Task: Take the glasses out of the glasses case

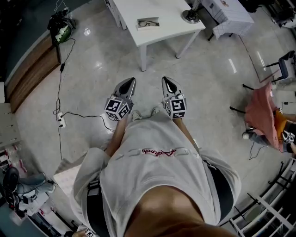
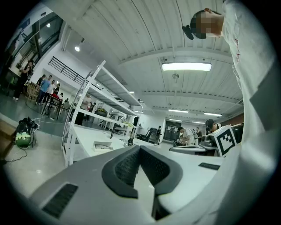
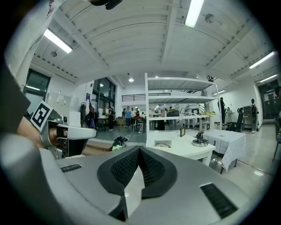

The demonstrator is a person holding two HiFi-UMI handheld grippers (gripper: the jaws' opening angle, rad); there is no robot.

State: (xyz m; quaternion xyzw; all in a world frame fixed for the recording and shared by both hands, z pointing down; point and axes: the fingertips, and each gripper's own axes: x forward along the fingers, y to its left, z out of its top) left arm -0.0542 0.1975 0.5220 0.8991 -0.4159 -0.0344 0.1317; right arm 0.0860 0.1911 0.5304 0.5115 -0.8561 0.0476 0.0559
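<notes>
Left hand-held gripper (image 1: pixel 131 82) and right hand-held gripper (image 1: pixel 165 80) both clenched, empty. Glasses (image 1: pixel 148 23) in case (image 1: pixel 140 27) on far desk (image 1: pixel 171 11): probably light, fragile; pinch the bridge.

1. The person wears a pale grey, short-sleeved T-shirt (image 1: pixel 157 180) with red script lettering (image 1: pixel 158 152) across its front.
2. A broad black strap (image 1: pixel 94 206) lies along each side of the T-shirt.
3. Ahead of the T-shirt, the left gripper (image 1: pixel 132 80) and right gripper (image 1: pixel 164 78) are smooth grey shells that taper to a point, darker on their inner faces.
4. Each shell carries 1 white cube (image 1: pixel 118 107) printed with black square markers, at the end nearest the T-shirt.
5. In the gripper views, the left gripper (image 2: pixel 139 147) and right gripper (image 3: pixel 139 148) have black pads (image 3: pixel 125 169) with a fine grid texture.
6. Black ribbed inserts (image 3: pixel 218 200) sit in the grey shell on both sides of the pads.
</notes>
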